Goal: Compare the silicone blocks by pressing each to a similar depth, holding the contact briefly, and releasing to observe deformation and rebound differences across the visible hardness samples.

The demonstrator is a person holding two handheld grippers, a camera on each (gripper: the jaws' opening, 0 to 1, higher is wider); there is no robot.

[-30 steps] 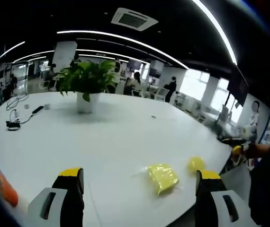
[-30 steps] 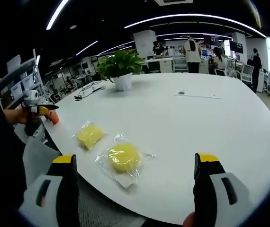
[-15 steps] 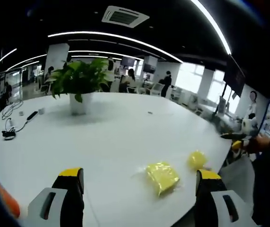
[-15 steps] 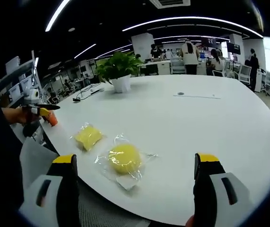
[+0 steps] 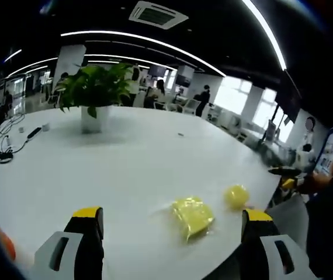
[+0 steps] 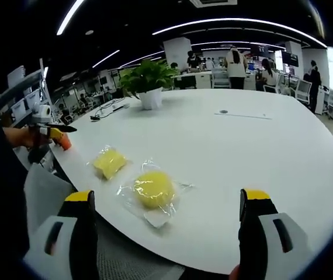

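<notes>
An open-plan office: a big white tabletop (image 6: 260,151) carries a potted plant (image 6: 149,81) near its far edge, with desks, chairs (image 6: 304,90) and standing people (image 6: 235,67) beyond, under a dark ceiling with light strips (image 5: 143,41) and an air vent (image 5: 158,14).

The square yellow block (image 5: 192,214) looked blurred in the left gripper view. The people (image 6: 235,63) far behind the table (image 6: 260,151) were too small to tell apart.

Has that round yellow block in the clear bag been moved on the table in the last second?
No. In the right gripper view the round yellow block keeps its place beside the square yellow block, near the white table's edge; only the camera shifted.
</notes>
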